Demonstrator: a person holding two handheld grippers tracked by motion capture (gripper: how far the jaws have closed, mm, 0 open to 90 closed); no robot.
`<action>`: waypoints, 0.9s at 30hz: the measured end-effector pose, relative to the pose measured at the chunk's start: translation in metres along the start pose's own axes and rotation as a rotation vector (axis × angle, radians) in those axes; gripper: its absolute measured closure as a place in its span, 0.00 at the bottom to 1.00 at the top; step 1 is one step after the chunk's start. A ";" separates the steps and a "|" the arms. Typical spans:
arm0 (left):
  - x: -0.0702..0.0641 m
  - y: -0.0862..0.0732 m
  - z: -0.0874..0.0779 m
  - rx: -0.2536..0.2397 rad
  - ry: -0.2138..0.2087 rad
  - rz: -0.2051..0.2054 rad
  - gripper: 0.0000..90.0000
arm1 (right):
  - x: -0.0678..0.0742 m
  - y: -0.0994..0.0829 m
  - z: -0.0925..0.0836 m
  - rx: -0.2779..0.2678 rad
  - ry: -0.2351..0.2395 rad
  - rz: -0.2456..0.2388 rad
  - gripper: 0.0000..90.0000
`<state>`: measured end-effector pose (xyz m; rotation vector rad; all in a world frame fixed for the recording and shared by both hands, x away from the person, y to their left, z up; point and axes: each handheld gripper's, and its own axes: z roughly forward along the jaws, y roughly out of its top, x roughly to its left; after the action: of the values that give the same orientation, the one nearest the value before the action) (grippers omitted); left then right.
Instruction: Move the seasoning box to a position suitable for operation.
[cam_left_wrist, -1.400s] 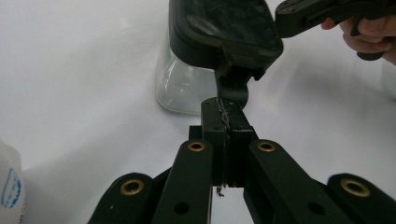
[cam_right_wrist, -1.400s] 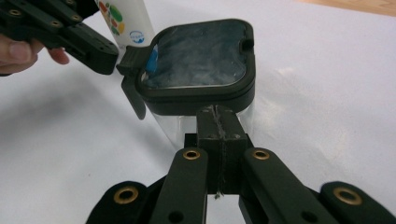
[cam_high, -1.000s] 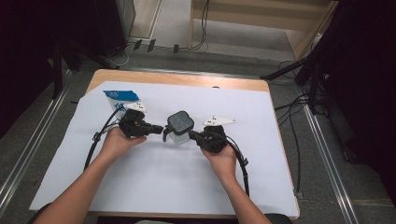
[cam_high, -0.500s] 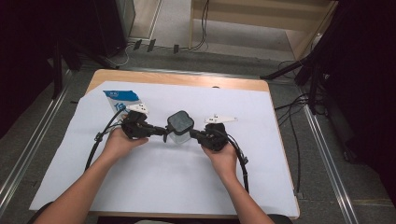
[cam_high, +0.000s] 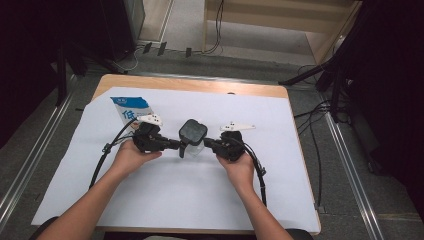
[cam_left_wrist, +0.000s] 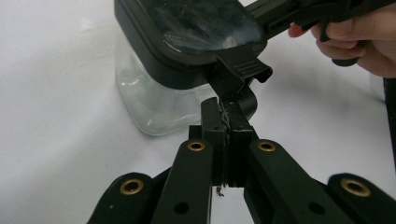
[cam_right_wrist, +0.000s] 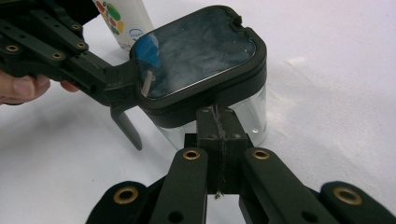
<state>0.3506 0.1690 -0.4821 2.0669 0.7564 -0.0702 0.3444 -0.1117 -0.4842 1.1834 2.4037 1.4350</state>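
At mid-table you flank the clear square jar, its black clip-on lid still seated, left gripper and right gripper both closed, tips pressing opposite latches (milk carton far-left), so opening remains.

Each black tool has brass-ringed pivots, a trailing cable and seemingly a pale top plate.

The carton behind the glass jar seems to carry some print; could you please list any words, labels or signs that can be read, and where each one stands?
Carton: one large blue character, roughly "佳", on the white panel; not certain.
Carton, blue top band: small white logo, too small to read.
Carton in the right gripper view: coloured dots and a small round blue mark, blurred.
Jar: no print.
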 end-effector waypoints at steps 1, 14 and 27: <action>-0.001 0.000 0.000 0.001 -0.002 0.000 1.00 | 0.000 0.000 0.000 0.002 0.000 0.003 1.00; -0.016 0.000 0.006 -0.001 -0.031 0.022 1.00 | -0.004 0.001 0.001 -0.003 -0.003 0.012 1.00; -0.033 0.003 0.017 0.003 -0.006 0.062 1.00 | -0.009 0.010 0.010 0.016 -0.003 0.012 1.00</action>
<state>0.3294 0.1389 -0.4793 2.0908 0.6883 -0.0426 0.3602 -0.1083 -0.4843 1.2054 2.4140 1.4191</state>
